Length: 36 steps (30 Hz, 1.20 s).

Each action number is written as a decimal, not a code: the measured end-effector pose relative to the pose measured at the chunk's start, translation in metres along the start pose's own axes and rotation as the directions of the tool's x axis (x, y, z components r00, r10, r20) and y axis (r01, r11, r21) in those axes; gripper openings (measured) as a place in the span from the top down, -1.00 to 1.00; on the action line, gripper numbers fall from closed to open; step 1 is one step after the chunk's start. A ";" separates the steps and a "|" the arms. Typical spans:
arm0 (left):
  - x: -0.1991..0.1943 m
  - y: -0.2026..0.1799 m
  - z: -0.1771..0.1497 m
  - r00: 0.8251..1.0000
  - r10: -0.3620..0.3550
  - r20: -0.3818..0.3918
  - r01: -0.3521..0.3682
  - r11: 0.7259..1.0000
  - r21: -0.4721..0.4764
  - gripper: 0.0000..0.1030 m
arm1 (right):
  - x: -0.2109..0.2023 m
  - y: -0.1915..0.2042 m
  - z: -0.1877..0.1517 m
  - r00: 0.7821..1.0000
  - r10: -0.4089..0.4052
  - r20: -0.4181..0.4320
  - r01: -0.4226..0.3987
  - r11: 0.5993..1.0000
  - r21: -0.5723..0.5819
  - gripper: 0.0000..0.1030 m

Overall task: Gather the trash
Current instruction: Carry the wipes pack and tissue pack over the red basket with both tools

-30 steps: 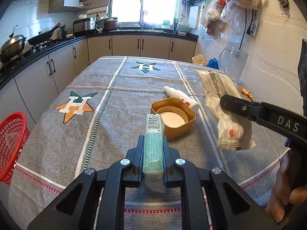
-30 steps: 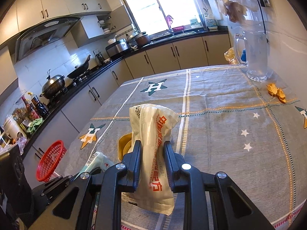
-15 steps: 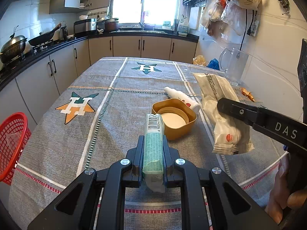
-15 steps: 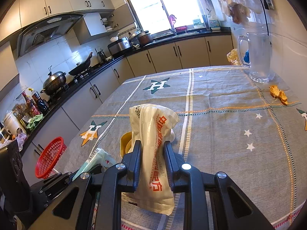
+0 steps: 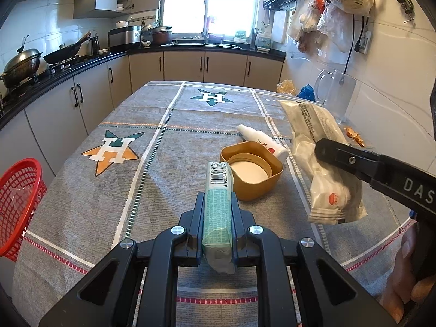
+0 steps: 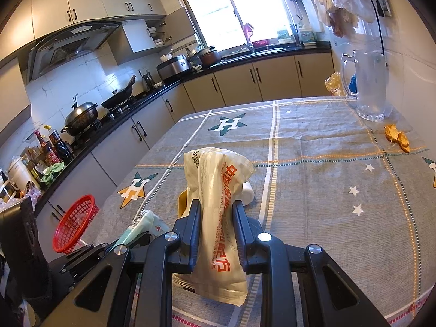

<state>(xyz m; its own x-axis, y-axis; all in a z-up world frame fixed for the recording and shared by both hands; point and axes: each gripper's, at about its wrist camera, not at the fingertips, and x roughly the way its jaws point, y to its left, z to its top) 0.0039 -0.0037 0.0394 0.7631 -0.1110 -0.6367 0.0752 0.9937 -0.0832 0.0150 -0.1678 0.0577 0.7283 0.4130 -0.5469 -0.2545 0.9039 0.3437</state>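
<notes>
My left gripper (image 5: 218, 201) is shut on a green wrapper (image 5: 218, 218) with a barcode at its far end, held above the near part of the table. My right gripper (image 6: 215, 204) is shut on a white plastic packet (image 6: 218, 179) with red printing, also held off the table. In the left wrist view the right gripper's finger (image 5: 354, 160) and that white packet (image 5: 327, 185) hang at the right. In the right wrist view the green wrapper (image 6: 147, 223) shows at lower left. A red basket (image 5: 19, 199) stands past the table's left edge.
A tan bowl (image 5: 250, 171) with a white lid in it sits mid-table, and a white bottle (image 5: 261, 143) lies behind it. A clear glass pitcher (image 6: 368, 84) and orange peel scraps (image 6: 397, 136) are by the right wall. Counters with pots run along the left.
</notes>
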 end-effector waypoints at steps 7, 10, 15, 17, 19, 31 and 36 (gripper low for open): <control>-0.011 0.002 0.001 0.999 0.038 0.022 -0.039 0.999 0.012 0.73 | -0.017 0.004 -0.008 1.000 -0.005 0.020 0.006 1.000 -0.001 0.51; -0.018 0.005 0.000 0.999 0.038 0.028 -0.038 0.999 0.007 0.73 | -0.022 0.005 -0.013 1.000 -0.008 0.013 0.008 1.000 0.007 0.51; -0.034 0.013 0.001 0.998 0.039 0.047 -0.039 0.999 -0.001 0.73 | -0.025 0.013 -0.019 1.000 0.002 -0.008 -0.002 1.000 0.005 0.51; -0.040 0.017 0.000 0.998 0.042 0.055 -0.041 0.999 -0.006 0.73 | -0.026 0.021 -0.021 1.000 0.010 -0.017 -0.010 1.000 -0.006 0.51; -0.047 0.022 0.000 0.997 0.045 0.064 -0.044 0.999 -0.014 0.73 | -0.026 0.030 -0.023 0.999 0.021 -0.026 -0.021 1.000 -0.020 0.51; -0.082 0.088 -0.002 0.992 0.075 0.106 -0.061 0.989 -0.132 0.73 | -0.007 0.093 -0.025 0.991 0.081 -0.103 -0.091 0.992 -0.092 0.51; -0.094 0.130 -0.005 0.987 0.110 0.113 -0.086 0.976 -0.201 0.73 | 0.007 0.126 -0.023 0.985 0.109 -0.138 -0.126 0.984 -0.126 0.51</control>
<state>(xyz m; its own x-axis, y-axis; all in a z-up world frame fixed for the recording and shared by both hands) -0.0611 0.1356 0.0849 0.8344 0.0014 -0.5511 -0.1208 0.9761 -0.1804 -0.0265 -0.0480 0.0793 0.6018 0.5200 -0.6061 -0.4225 0.8514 0.3109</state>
